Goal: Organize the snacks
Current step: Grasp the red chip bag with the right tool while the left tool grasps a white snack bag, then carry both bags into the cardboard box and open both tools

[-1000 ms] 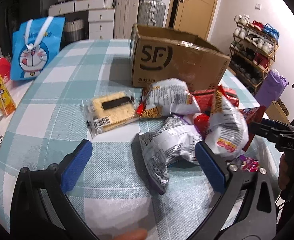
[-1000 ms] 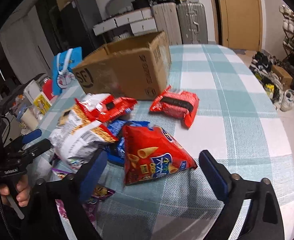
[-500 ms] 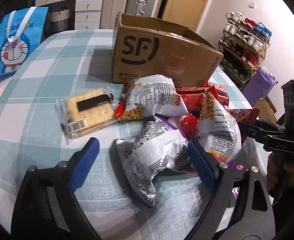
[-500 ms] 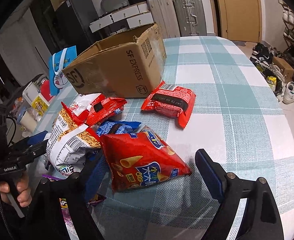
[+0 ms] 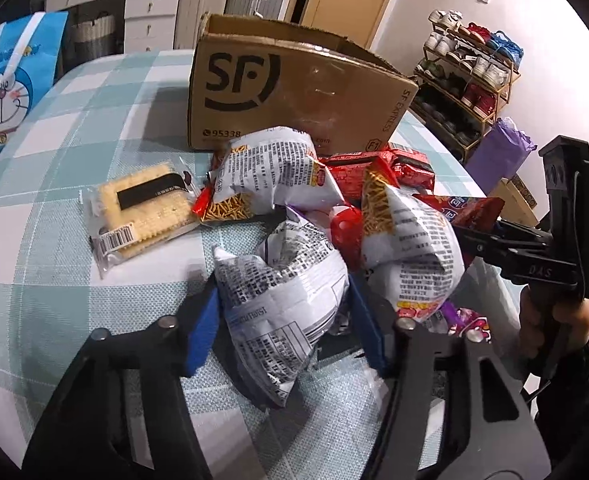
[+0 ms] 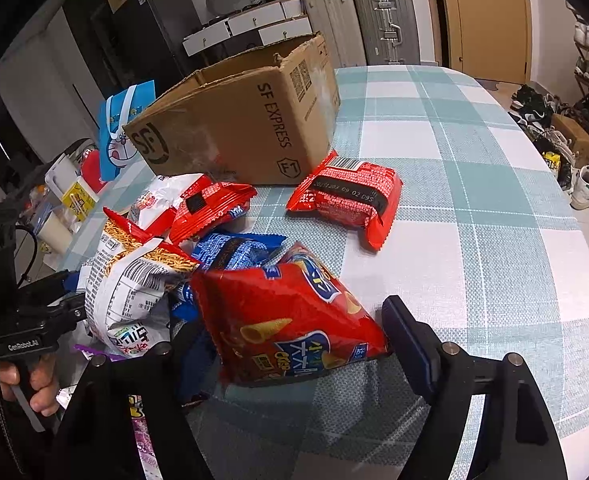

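Left gripper (image 5: 282, 330): the two blue-padded jaws stand either side of a crinkled silver-white snack bag with black print (image 5: 284, 304), both pads at or against the bag's sides; whether the bag is firmly clamped cannot be told. The bag lies on the teal-and-white checked tablecloth (image 5: 54, 292) at the near edge of the snack pile.

Right gripper (image 6: 294, 342): the jaws are spread wide around a red puffed corn-cone snack bag with blue label (image 6: 290, 316). The right pad sits just beside the bag's corner; the left pad is partly hidden behind the bag, so contact cannot be told.

Adjacent items: a white bag printed with yellow noodle sticks (image 5: 410, 244) lies just beside the silver-white bag; a second bag of this kind (image 5: 270, 176) lies behind it. A clear-wrapped pack of pale square crackers (image 5: 142, 208) lies apart to the left. A blue foil packet (image 6: 234, 250) and red packets (image 6: 210, 208) sit behind the corn-cone bag; a further red noodle packet (image 6: 346, 196) lies alone near the open brown cardboard box marked SF (image 6: 234, 132), which stands behind the pile.
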